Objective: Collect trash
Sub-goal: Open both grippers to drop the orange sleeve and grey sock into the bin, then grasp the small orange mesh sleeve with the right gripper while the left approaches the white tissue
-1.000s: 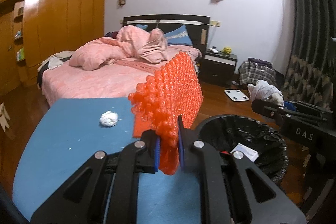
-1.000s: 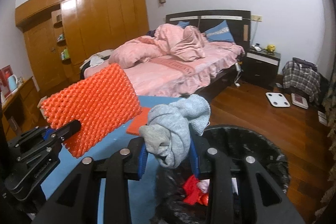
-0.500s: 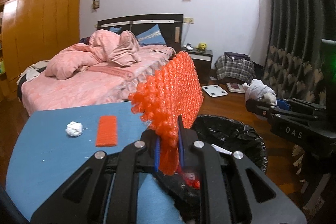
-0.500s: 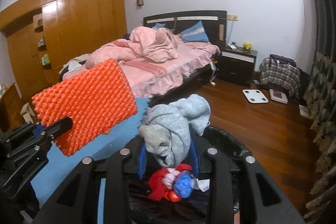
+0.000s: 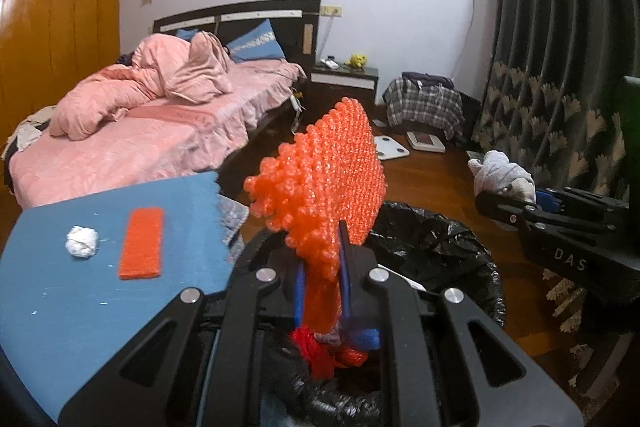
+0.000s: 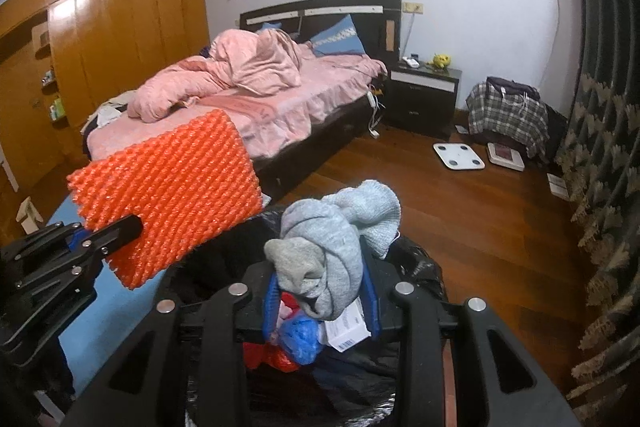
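Left wrist view shows the orange foam net (image 5: 320,195) clamped upright between the left gripper (image 5: 322,287) jaws, held over the open mouth of the black-bagged bin (image 5: 440,239). Its bubbled sheet fills the middle of that view and hides part of the bin's far rim. Inside the bin below lie red and blue wrappers (image 5: 320,351). To the right, the right gripper (image 5: 516,203) is closed on a rolled grey sock (image 5: 502,177), apart from the net. From the right wrist view the sock (image 6: 332,251) is pinched between the two blue pads, held above the bin (image 6: 420,259), where red and blue scraps and a white labelled card (image 6: 346,327) lie. The net (image 6: 168,195) hangs at the left, over the bin's near edge.

On the blue table (image 5: 100,299) beside the bin rest a flat orange sponge strip (image 5: 142,243) and a crumpled white tissue ball (image 5: 82,242), near each other but not touching. Beyond are a pink bed (image 5: 140,131), a dark nightstand (image 5: 344,79), a white scale (image 5: 390,147) on the wood floor, and a plaid bag (image 5: 424,107) by the curtain.
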A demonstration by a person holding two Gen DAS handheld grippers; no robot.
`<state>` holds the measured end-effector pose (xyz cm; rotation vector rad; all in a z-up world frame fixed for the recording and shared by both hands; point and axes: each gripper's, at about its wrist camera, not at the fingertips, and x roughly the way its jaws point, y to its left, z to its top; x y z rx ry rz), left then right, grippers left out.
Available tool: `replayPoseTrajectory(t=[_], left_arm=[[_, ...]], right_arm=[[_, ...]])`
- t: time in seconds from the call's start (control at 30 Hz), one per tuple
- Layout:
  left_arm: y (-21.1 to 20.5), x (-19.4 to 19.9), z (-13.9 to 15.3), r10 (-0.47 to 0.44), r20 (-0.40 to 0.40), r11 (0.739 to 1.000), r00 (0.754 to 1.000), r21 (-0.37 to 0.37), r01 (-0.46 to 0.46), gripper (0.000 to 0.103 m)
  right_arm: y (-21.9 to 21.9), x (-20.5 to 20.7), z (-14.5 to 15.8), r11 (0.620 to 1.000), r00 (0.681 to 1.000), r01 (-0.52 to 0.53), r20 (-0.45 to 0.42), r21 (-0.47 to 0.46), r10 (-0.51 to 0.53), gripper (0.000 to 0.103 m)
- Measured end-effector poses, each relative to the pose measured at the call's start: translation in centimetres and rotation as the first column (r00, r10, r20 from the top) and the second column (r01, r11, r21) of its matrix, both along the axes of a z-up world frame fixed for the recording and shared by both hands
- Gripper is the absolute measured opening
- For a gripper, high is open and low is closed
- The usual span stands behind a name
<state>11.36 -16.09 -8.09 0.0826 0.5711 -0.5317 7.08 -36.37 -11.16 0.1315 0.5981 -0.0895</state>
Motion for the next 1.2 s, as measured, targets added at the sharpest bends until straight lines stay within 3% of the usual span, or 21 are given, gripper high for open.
replayPoseTrajectory(t=[0.13, 0.2, 0.23, 0.27, 0.4, 0.53, 0.63, 0.77, 1.2], left_arm=[[-0.9, 1.4, -1.3, -0.041, -0.036, 0.999, 0.999, 0.003, 0.041, 0.018], [-0.8, 1.9, -1.6, -0.054, -0.053, 0.999, 0.997, -0.007, 0.054, 0.039], [-0.6, 2.0, -1.7, -0.053, -0.058, 0.999, 0.997, -0.016, 0.052, 0.053], [-0.4, 2.0, -1.9, -0.052, -0.061, 0.998, 0.997, -0.024, 0.050, 0.057], [1.0, 2.1, -2.3, -0.027, -0.055, 1.000, 0.998, -0.009, 0.026, 0.065], [4.2, 2.1, -2.5, 0.056, -0.051, 0.998, 0.997, 0.004, -0.056, 0.077], [6.8, 2.1, -2.3, 0.125, -0.041, 0.992, 0.991, 0.014, -0.125, 0.087], [10.4, 2.0, -1.7, 0.213, -0.029, 0.977, 0.977, 0.017, -0.212, 0.090], [23.9, 3.9, -2.2, 0.475, -0.038, 0.880, 0.879, 0.046, -0.473, 0.091]], right_arm=[[-0.8, 1.0, -1.3, 1.000, 1.000, 0.009, -0.025, -0.004, -0.009, 0.037], [-1.0, 1.4, -1.9, 1.000, 0.999, 0.013, -0.041, -0.008, -0.013, 0.042], [-1.2, 1.6, -2.2, 1.000, 0.998, 0.018, -0.053, -0.014, -0.018, 0.051], [-1.4, 1.7, -2.4, 1.000, 0.998, 0.024, -0.057, -0.018, -0.025, 0.062], [-1.8, 1.5, -2.8, 0.999, 0.997, 0.048, -0.057, -0.021, -0.049, 0.080], [-1.5, 1.2, -2.6, 0.998, 0.998, 0.054, -0.042, -0.028, -0.055, 0.097], [-0.5, 1.4, -2.4, 0.999, 0.999, 0.030, -0.037, -0.018, -0.031, 0.097], [1.9, 2.1, -1.9, 1.000, 0.999, -0.014, -0.029, 0.003, 0.014, 0.097], [14.4, 8.8, -0.4, 0.982, 0.983, -0.183, 0.025, 0.055, 0.182, 0.097]])
